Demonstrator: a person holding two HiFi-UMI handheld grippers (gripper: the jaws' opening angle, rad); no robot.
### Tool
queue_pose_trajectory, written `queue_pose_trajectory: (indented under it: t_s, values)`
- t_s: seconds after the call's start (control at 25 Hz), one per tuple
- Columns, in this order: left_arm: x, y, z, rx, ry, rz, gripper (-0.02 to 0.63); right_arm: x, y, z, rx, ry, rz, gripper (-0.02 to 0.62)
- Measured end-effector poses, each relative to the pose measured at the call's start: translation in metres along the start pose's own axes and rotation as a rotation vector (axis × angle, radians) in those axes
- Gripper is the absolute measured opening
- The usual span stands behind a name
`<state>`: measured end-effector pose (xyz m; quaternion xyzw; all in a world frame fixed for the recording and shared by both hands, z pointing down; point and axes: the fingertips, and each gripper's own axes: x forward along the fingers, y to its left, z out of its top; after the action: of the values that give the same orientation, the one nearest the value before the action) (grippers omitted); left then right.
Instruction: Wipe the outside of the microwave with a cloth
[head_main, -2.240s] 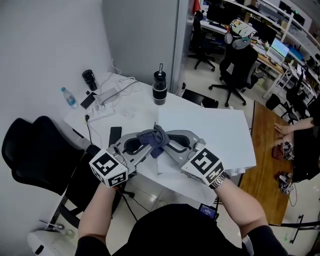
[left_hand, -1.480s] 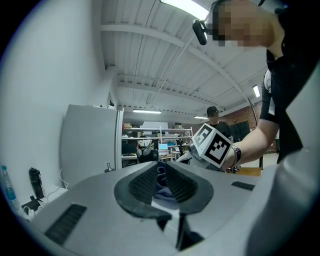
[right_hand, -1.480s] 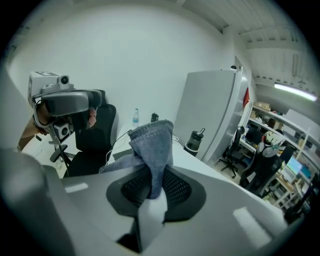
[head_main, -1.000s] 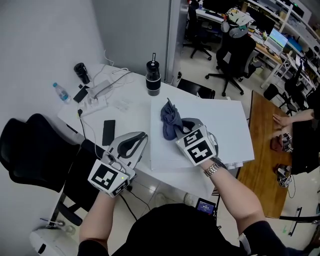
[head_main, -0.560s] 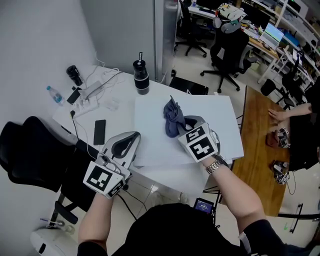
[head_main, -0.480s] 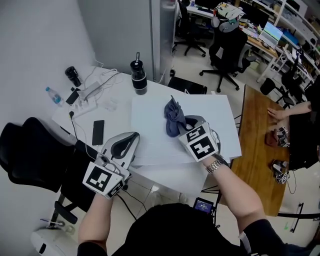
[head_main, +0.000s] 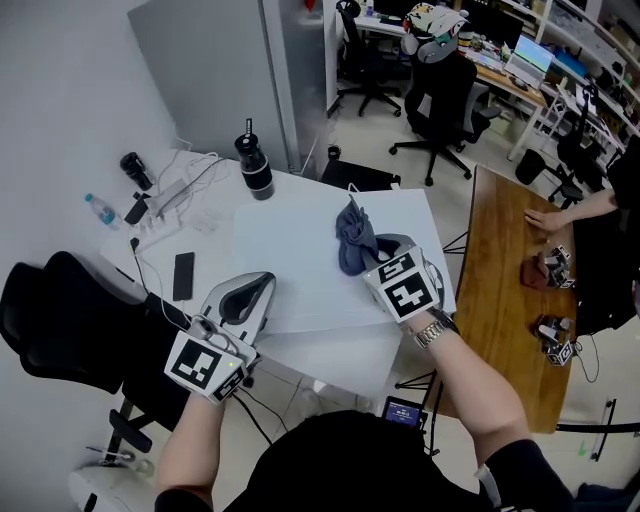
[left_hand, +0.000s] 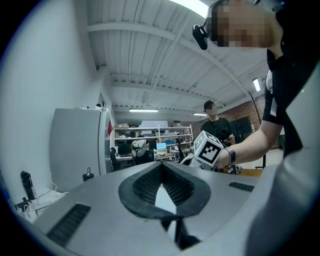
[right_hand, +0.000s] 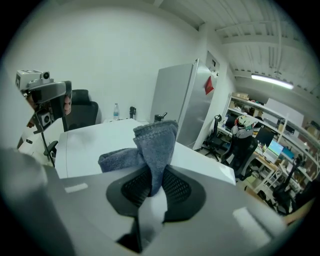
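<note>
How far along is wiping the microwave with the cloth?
Done: the cloth is clamped in the right gripper. In hand: it sits over the microwave's white top. Left: probably most of the wiping, sides included; the left gripper is shut and empty.

I am finding no readable text, brand, number or sign in any view. The left marker cube (head_main: 205, 364) and the right marker cube (head_main: 405, 290) are showing only black-and-white square patterns, without letters or digits. The red tag (right_hand: 208, 85) on the grey cabinet (right_hand: 175, 100) is appearing too small for me to read.
</note>
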<state>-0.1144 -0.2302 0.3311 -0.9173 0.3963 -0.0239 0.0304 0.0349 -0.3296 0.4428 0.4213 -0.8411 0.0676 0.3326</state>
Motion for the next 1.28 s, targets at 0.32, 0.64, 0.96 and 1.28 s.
queue_pose_trajectory:
  t_s: [0.32, 0.64, 0.96, 1.28]
  values:
    - [0.028, -0.025, 0.006, 0.005, 0.009, -0.027, 0.006, -0.024, -0.046, -0.027, 0.053, -0.009, -0.045, 0.054]
    - [0.051, -0.047, 0.011, 0.021, 0.027, -0.054, 0.006, -0.044, -0.083, -0.049, 0.103, -0.028, -0.082, 0.054]
    - [0.069, -0.067, 0.011, 0.039, 0.045, -0.058, 0.006, -0.062, -0.121, -0.073, 0.151, -0.067, -0.119, 0.054]
    - [0.085, -0.083, 0.005, 0.039, 0.064, -0.062, 0.006, -0.073, -0.149, -0.092, 0.195, -0.085, -0.146, 0.054]
